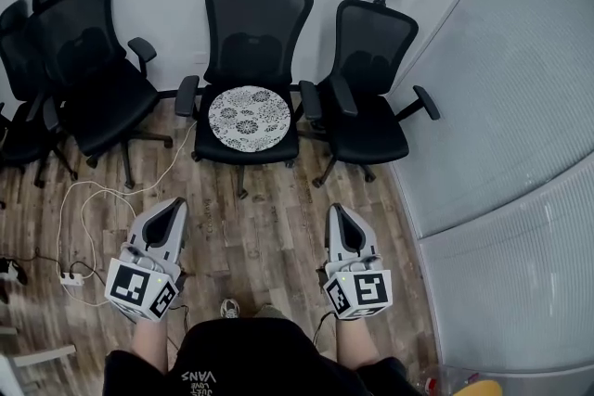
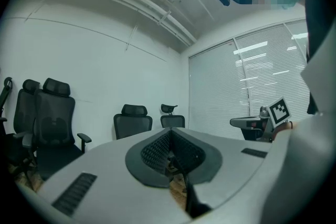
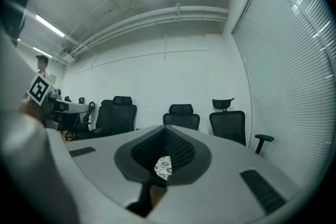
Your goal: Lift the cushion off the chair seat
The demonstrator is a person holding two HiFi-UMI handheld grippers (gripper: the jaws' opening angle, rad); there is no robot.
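White cushion (image 1: 249, 117) on chair (image 1: 252, 23) | well ahead of hand-held grippers (image 1: 175, 204) (image 1: 337, 210) | both closed

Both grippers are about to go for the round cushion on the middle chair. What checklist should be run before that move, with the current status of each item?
1. Cushion lies flat on the middle chair seat with nothing on top: ok.
2. Left gripper open for a grasp: not ok, shut and empty.
3. Right gripper open for a grasp: not ok, shut and empty.
4. Grippers at the cushion: not ok, both are over the floor, short of the chair.
5. Cushion's front edge free: ok, the armrests flank only its sides.
6. White cable clear of the approach: ok, it lies off to the left.
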